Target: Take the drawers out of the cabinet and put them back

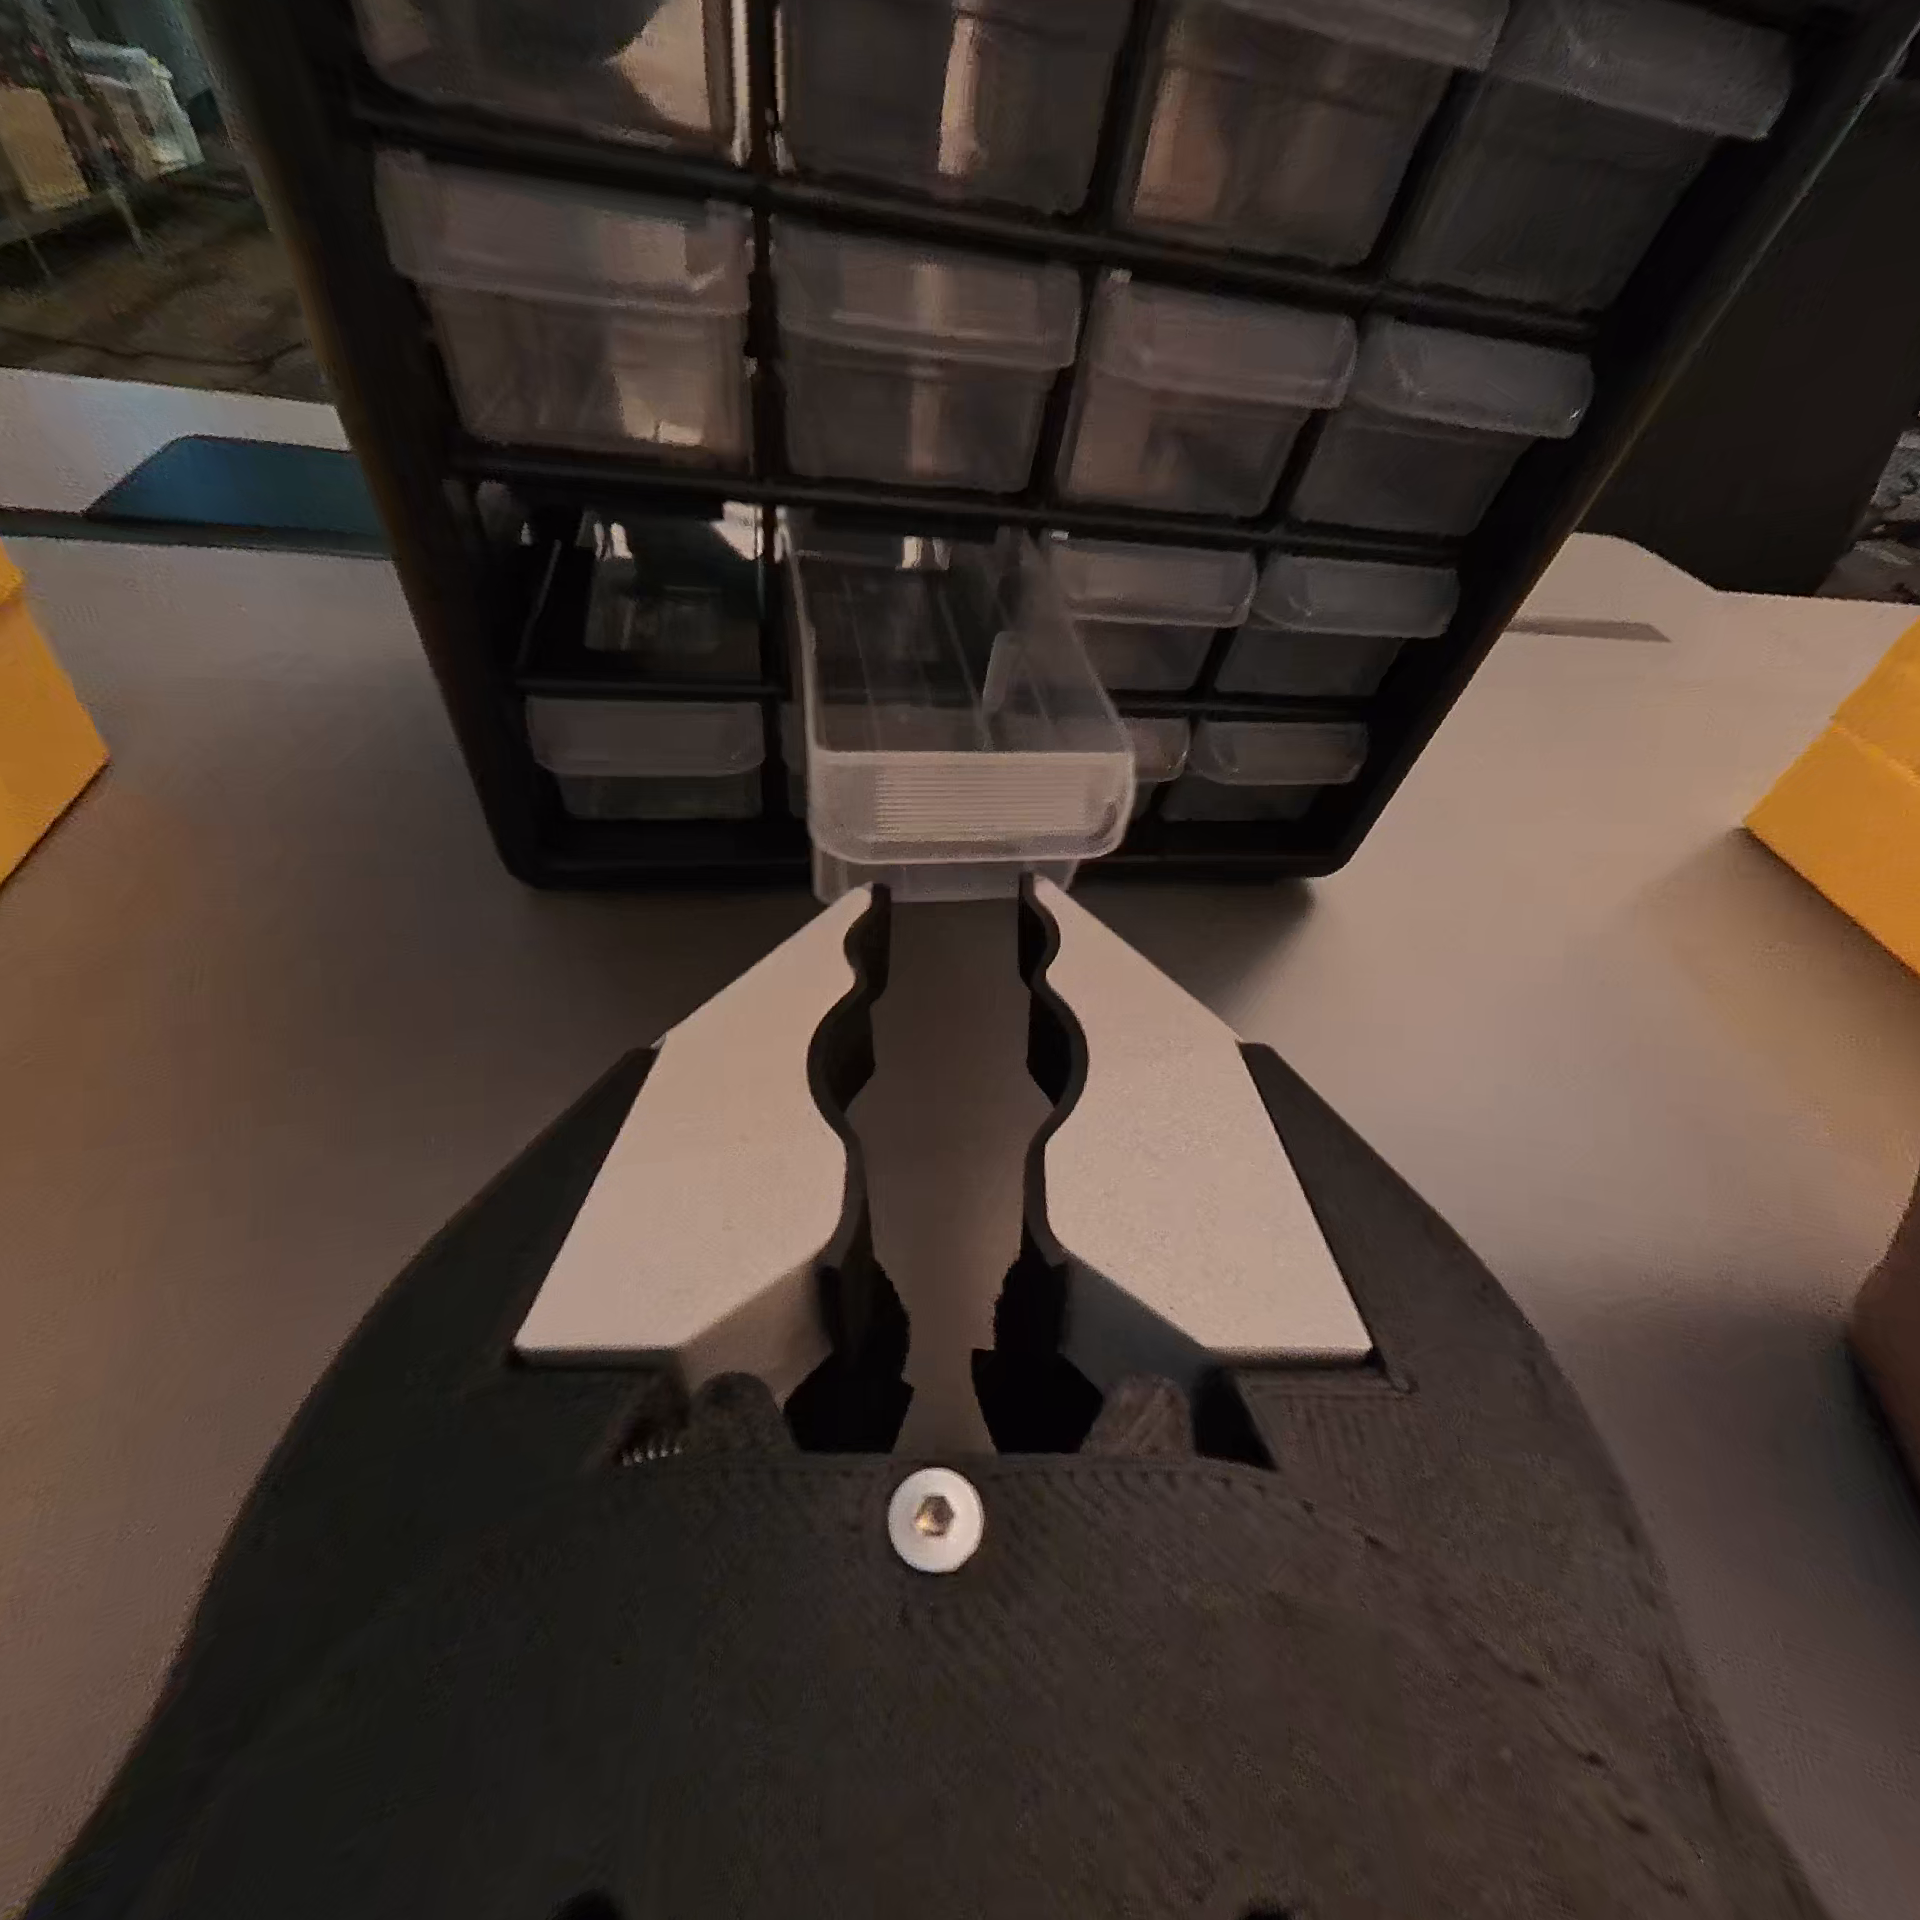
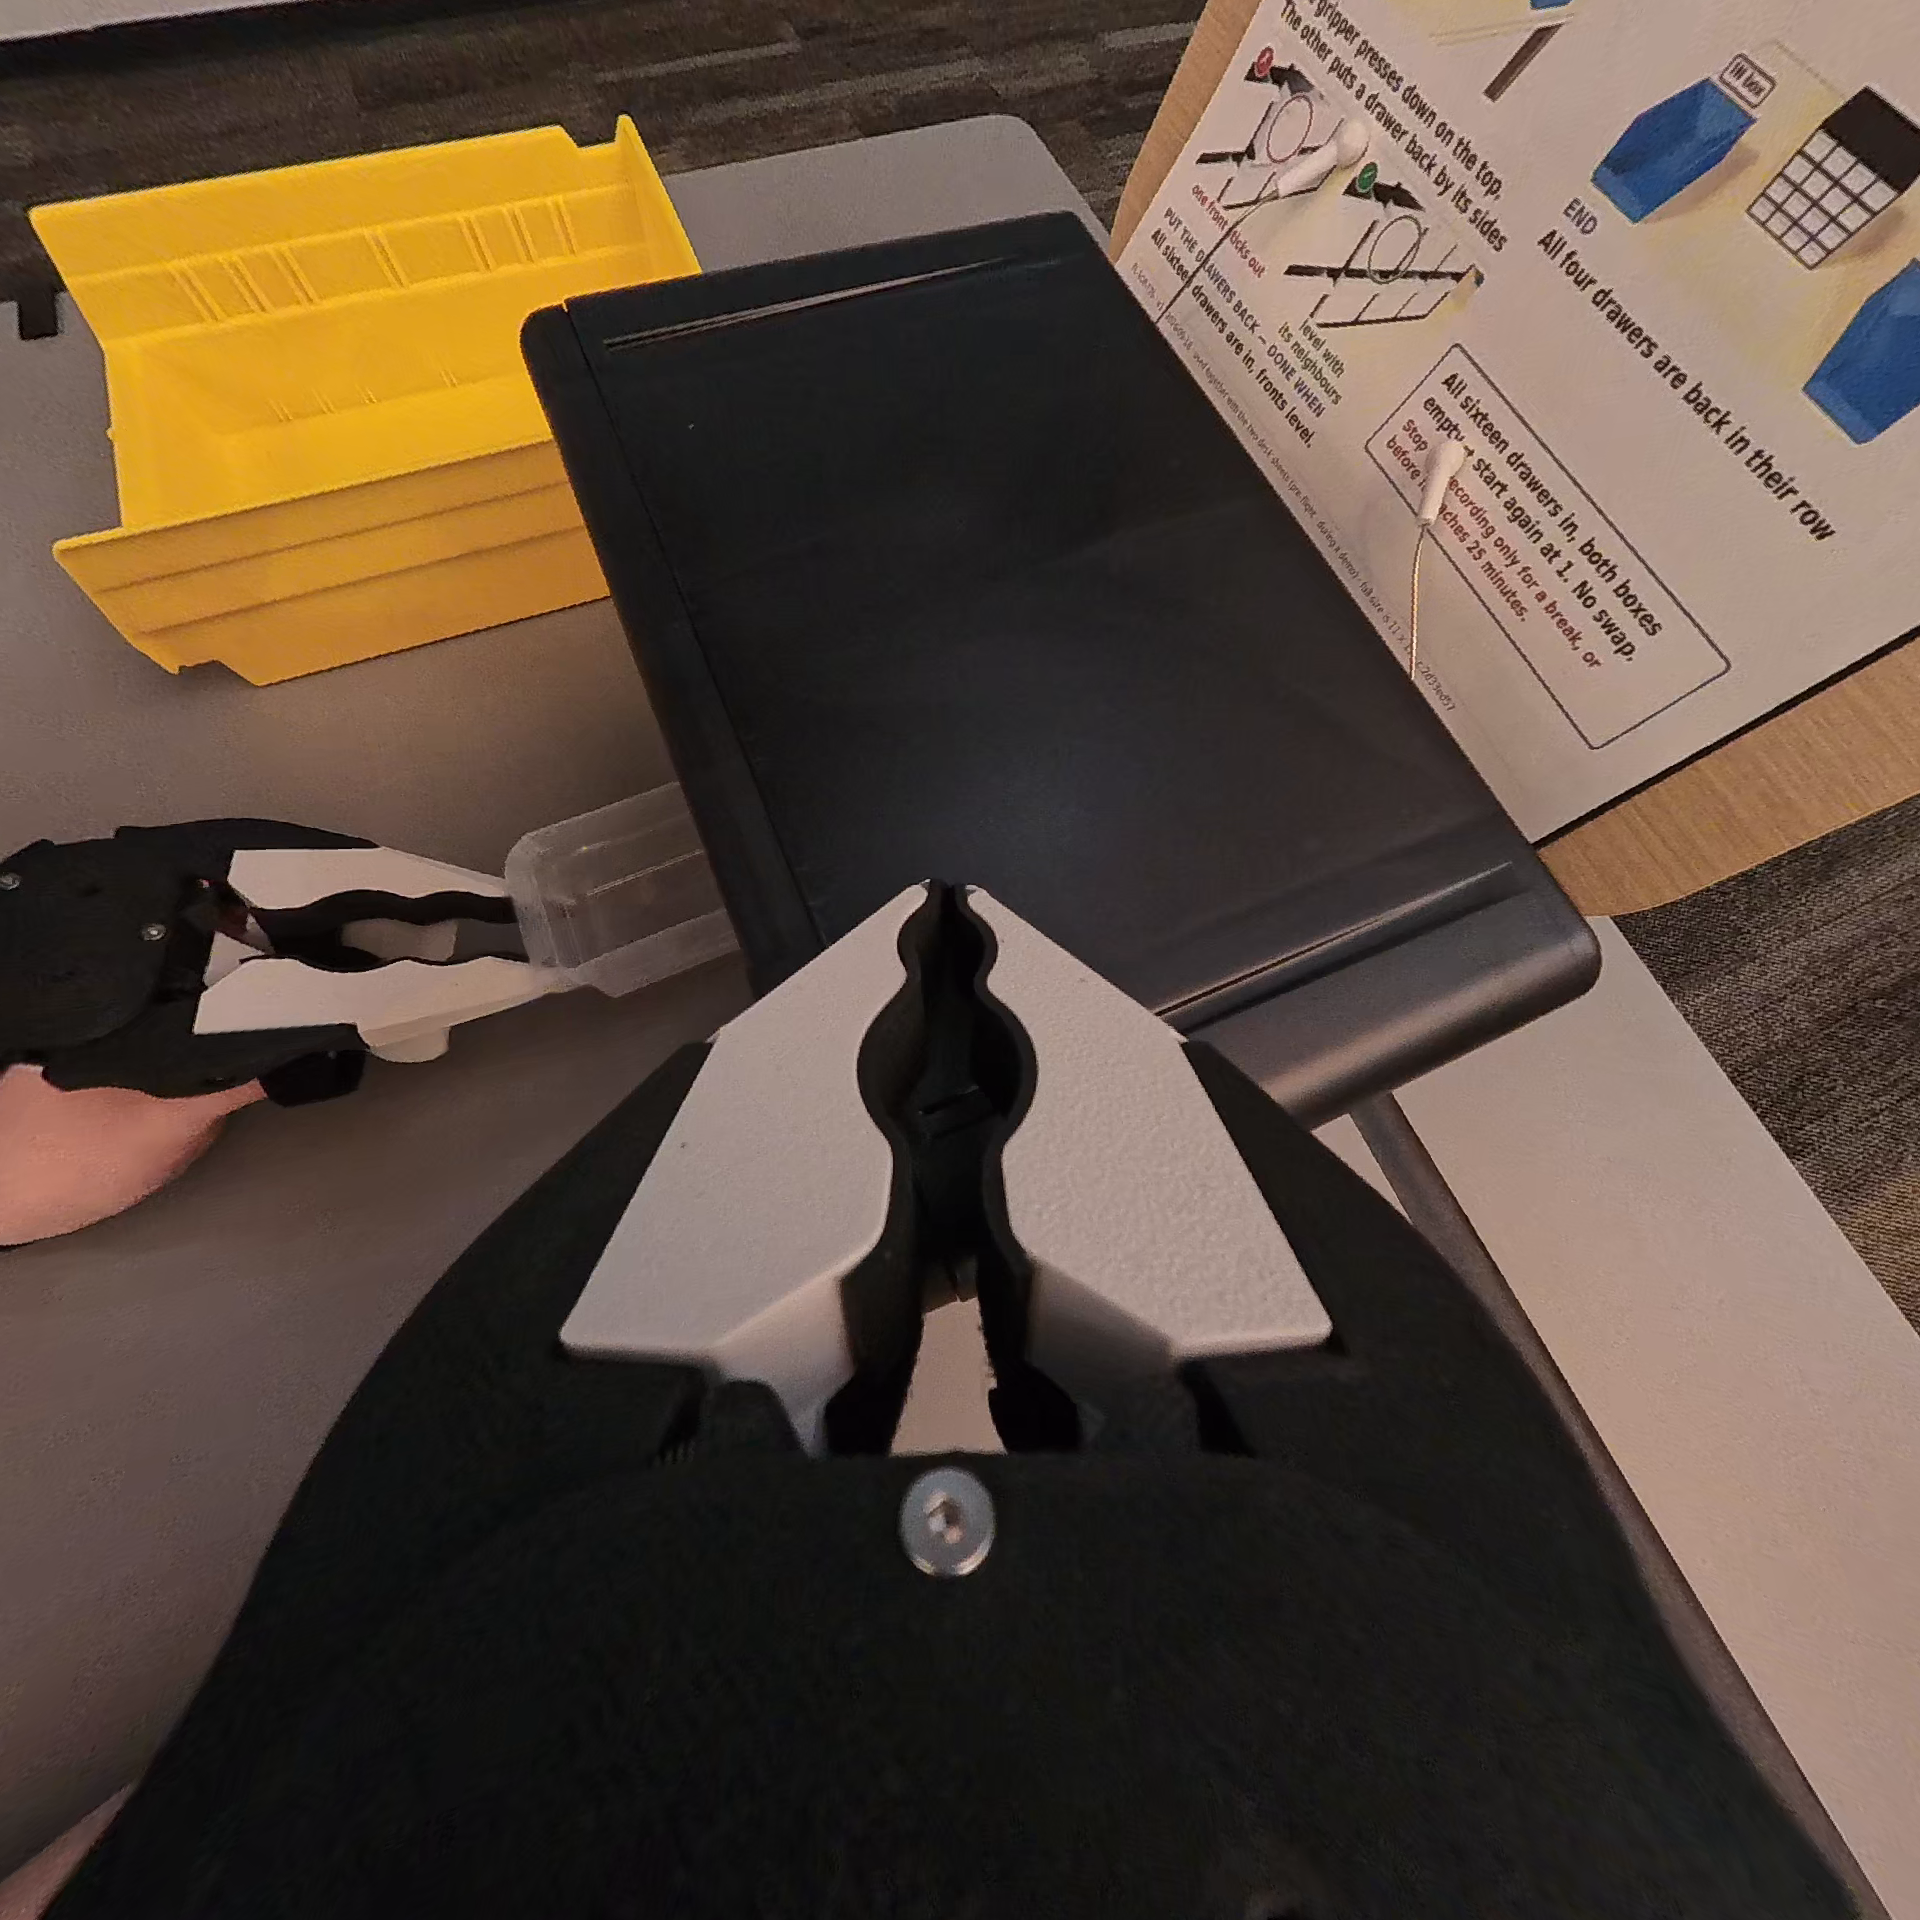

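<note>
The left gripper (image 1: 954,883) clamps the front lip of a clear plastic drawer (image 1: 961,748), which juts halfway out of the black plastic drawer cabinet (image 1: 1455,717) on the grey table (image 1: 312,987). The right gripper (image 2: 943,888), fingers pressed together and empty, rests on the cabinet's top. A yellow plastic bin (image 2: 332,416) sits nearby.

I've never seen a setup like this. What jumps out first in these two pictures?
First, the clear drawer sticking halfway out of the black cabinet, third row down, with the left gripper clamped on its front lip. Next, the right gripper, shut and empty, resting at the near edge of the cabinet's flat top. A bright yellow bin sits on the table beyond the cabinet.
</note>
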`<state>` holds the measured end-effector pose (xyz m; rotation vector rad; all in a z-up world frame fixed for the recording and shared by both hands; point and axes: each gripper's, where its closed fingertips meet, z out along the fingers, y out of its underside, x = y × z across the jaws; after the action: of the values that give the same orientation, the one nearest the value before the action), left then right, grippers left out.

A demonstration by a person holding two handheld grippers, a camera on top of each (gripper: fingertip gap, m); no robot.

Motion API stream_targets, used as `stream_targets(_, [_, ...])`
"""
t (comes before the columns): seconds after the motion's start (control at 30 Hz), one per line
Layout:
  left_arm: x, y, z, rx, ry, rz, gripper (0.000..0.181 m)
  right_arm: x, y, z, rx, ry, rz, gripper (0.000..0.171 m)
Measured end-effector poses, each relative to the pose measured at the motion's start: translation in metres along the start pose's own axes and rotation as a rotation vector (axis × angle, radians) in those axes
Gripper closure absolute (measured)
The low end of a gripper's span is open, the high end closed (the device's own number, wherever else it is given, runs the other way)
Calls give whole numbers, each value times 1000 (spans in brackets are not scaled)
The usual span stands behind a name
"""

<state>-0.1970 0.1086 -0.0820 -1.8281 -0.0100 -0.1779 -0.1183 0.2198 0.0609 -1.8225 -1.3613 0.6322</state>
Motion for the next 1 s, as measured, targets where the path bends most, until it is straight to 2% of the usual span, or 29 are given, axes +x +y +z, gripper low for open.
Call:
stream_targets(0.2, [-1, -15, 13, 31, -18, -2, 158, 0, 0, 0, 1, -4, 3, 171])
stream_targets(0.67, [-9, -27, 56, 37, -54, -36, 158, -1, 0, 0, 5, -12, 1, 171])
stream_targets(1.0, [-13, -29, 69, 38, -56, -76, 157, -1, 0, 0, 4, -12, -3, 171])
